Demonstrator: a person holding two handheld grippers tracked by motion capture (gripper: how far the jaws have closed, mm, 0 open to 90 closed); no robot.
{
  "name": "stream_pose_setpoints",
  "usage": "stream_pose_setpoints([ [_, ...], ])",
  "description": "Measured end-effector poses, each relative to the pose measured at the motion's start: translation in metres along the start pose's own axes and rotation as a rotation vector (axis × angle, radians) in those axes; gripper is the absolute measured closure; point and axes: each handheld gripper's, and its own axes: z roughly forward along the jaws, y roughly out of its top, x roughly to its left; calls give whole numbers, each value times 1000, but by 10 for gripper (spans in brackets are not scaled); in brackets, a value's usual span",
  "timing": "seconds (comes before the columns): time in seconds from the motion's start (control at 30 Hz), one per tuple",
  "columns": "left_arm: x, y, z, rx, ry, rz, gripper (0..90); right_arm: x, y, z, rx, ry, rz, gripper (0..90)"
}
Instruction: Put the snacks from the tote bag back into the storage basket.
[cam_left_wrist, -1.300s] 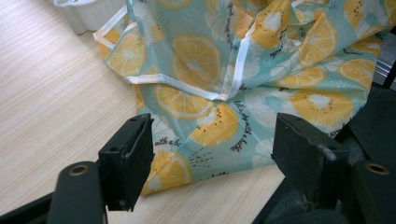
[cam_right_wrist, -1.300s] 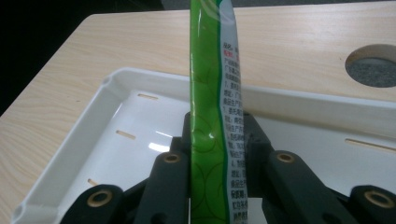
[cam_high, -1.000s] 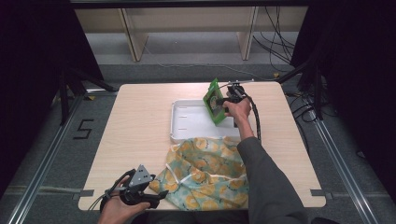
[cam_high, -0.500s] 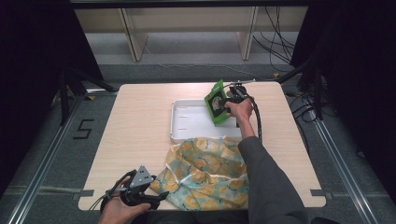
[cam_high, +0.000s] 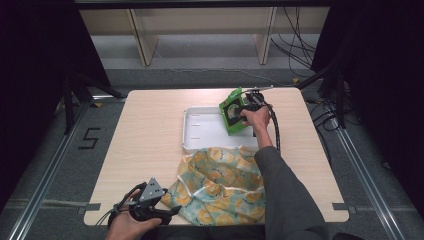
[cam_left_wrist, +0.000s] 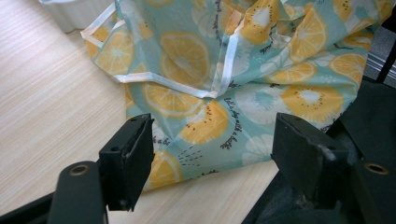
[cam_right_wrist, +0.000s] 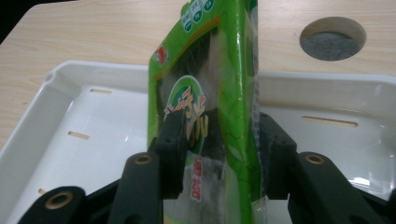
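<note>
Over the right-hand part of the white tray (cam_high: 200, 131), a green snack packet (cam_high: 233, 111) stands tilted on edge, its printed face turned toward the tray's bare floor and its lower edge down inside the tray. In the right gripper view the same green snack packet (cam_right_wrist: 210, 93) rises between the two black jaws of the right gripper (cam_right_wrist: 215, 154); those jaws have just been opening, and the left one lies against the packet's face while the right one stands just beside its edge, so whether they grip it cannot be told. From the high view the right gripper (cam_high: 248, 106) sits at the packet's far right side, with the person's hand wrapped around it and a dark sleeve running back toward the near edge. The tray lies on a pale wooden table (cam_high: 150, 125). Just in front of the tray, touching its near rim, a crumpled fruit-print cloth bag (cam_high: 220, 185) spreads across the table. At the near left corner the left gripper (cam_high: 165, 214) hovers beside the bag; seen along its own jaws, the left gripper (cam_left_wrist: 212, 158) stands wide apart with the cloth's edge lying between the jaws, unpinched.
</note>
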Motion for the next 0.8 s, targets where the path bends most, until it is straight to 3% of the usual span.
stream_pose_setpoints([
  [0.03,-1,0,0,0,-2,-18,289,0,0,0,8,2,3,593],
  [0.13,0,0,0,2,0,8,290,-2,-1,1,19,-3,15,583],
  [0.2,0,0,0,2,-3,6,290,-5,-2,2,12,-6,5,577],
  [0.27,0,0,0,-1,-4,7,290,-5,-2,2,15,-8,26,575],
  [0.3,0,0,0,0,1,6,291,-7,-2,3,10,-2,-2,572],
  [0.37,0,0,0,1,1,6,290,-8,-2,3,6,-14,-3,565],
  [0.4,0,0,0,0,0,5,291,-5,-3,3,7,-14,39,564],
  [0.43,-1,0,0,0,-2,-2,291,-9,-3,4,12,-24,9,565],
  [0.47,-1,-1,1,1,-1,-17,291,-8,-3,3,15,-28,27,572],
  [0.53,0,0,0,-2,-1,4,291,-9,-3,4,13,-26,49,570],
  [0.57,0,0,0,2,1,8,291,-12,-3,4,5,-21,28,572],
  [0.6,0,0,0,3,0,10,291,-11,-4,5,-3,-13,57,572],
  [0.63,-1,0,1,4,-4,-9,291,-14,-4,5,-1,-11,24,572],
  [0.67,-2,-1,1,1,-10,-18,291,-14,-4,4,6,-17,42,571],
  [0.7,-1,0,0,6,-10,-8,291,-16,-4,4,1,-20,21,571],
  [0.77,-1,0,0,5,-9,9,292,-12,-5,3,3,-13,55,570],
  [0.8,-1,0,1,5,-9,8,291,-13,-4,3,1,-15,38,568],
])
